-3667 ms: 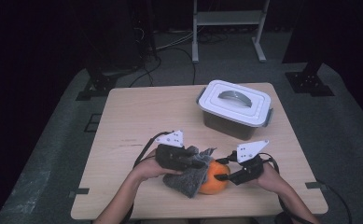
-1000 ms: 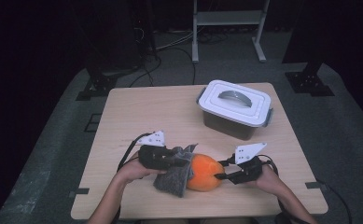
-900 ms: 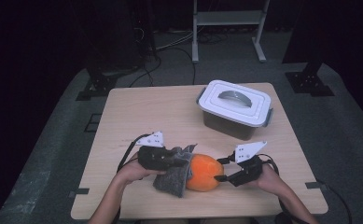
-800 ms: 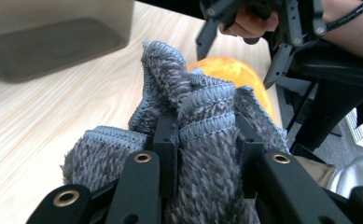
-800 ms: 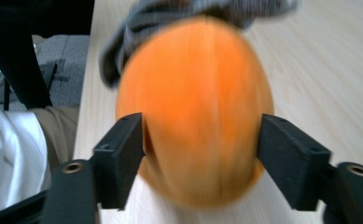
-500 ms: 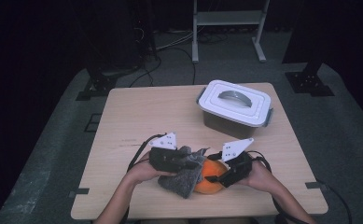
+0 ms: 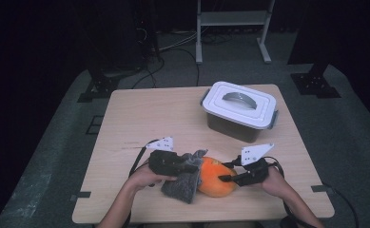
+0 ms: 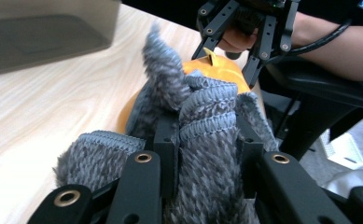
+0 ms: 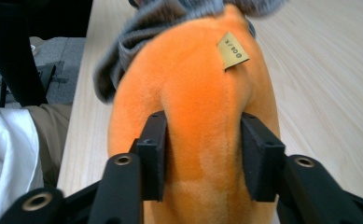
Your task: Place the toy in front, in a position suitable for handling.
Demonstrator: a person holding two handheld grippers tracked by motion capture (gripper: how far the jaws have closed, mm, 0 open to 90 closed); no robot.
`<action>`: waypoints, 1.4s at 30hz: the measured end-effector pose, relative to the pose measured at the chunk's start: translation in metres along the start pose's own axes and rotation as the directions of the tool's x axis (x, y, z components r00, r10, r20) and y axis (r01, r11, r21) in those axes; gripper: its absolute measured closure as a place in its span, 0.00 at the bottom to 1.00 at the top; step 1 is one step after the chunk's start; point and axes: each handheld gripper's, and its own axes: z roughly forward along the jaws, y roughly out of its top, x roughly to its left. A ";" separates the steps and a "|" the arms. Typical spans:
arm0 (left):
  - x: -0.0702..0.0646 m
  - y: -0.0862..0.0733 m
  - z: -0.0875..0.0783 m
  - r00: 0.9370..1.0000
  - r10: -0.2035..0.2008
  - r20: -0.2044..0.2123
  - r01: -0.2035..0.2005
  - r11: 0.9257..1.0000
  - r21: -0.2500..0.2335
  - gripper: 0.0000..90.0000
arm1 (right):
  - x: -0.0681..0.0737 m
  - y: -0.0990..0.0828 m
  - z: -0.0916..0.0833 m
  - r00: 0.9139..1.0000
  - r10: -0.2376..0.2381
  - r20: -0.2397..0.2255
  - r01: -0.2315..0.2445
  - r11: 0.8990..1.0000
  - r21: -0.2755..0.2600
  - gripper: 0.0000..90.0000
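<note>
grippers pinch orange plush, grey cloth near table front edge.

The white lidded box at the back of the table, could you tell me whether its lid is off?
No, the white box sits closed, with its lid and grey handle on top.

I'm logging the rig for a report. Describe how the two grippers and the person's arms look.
Both grippers are black, with linked arms ending in two blocky jaws and brass-coloured rivets at the joints. The left gripper and the right gripper each carry a pale three-cornered plate on top. A black cable trails from the left one. The forearms are bare; sleeves are out of frame.
</note>
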 end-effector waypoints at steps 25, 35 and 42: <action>-0.016 0.022 0.003 0.998 0.070 0.003 -0.070 0.997 0.012 0.79 | 0.005 0.038 0.016 1.000 -0.009 -0.005 0.009 0.999 0.045 0.27; -0.013 0.019 -0.008 0.998 0.065 -0.006 -0.066 0.997 -0.039 0.82 | 0.004 0.022 0.019 0.999 -0.030 0.017 0.029 0.997 0.066 0.64; -0.010 0.022 -0.032 0.998 0.055 -0.033 -0.059 0.993 -0.106 0.83 | 0.005 0.009 0.002 0.999 -0.042 0.033 0.041 0.999 0.013 0.69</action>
